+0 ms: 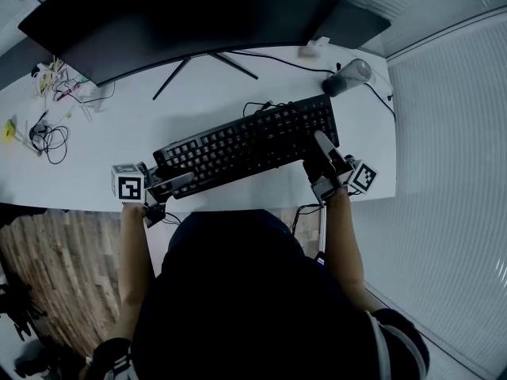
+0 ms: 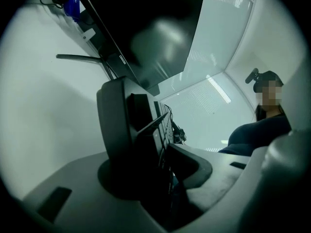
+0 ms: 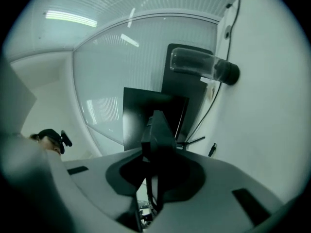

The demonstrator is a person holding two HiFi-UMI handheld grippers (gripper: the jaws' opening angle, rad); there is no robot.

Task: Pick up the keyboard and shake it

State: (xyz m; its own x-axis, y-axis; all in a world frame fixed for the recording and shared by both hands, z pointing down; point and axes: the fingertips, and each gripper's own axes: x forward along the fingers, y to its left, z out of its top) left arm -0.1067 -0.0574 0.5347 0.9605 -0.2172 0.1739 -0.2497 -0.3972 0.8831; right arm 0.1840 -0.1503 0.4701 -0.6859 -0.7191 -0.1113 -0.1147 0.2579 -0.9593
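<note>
White desk [image 1: 198,93] with a pale slatted surface to its right and wood floor past its near-left corner. Wide dark monitor [image 1: 182,14] along the far edge, on thin splayed legs. Black keyboard [image 1: 245,142] at the desk's middle, toward the near edge. Long axis slanting from near-left to far-right, keys up; resting or raised, cannot tell. Left gripper [image 1: 170,182] at the keyboard's near-left end, jaws pinching that end from above and below. Right gripper [image 1: 323,153] at the far-right end, jaws clamped narrow on the thin edge there. Clear bottle [image 1: 348,75] with a dark cap on its side near the far-right corner, contents not discernible. Tangled cables [image 1: 47,137] by the left edge.
</note>
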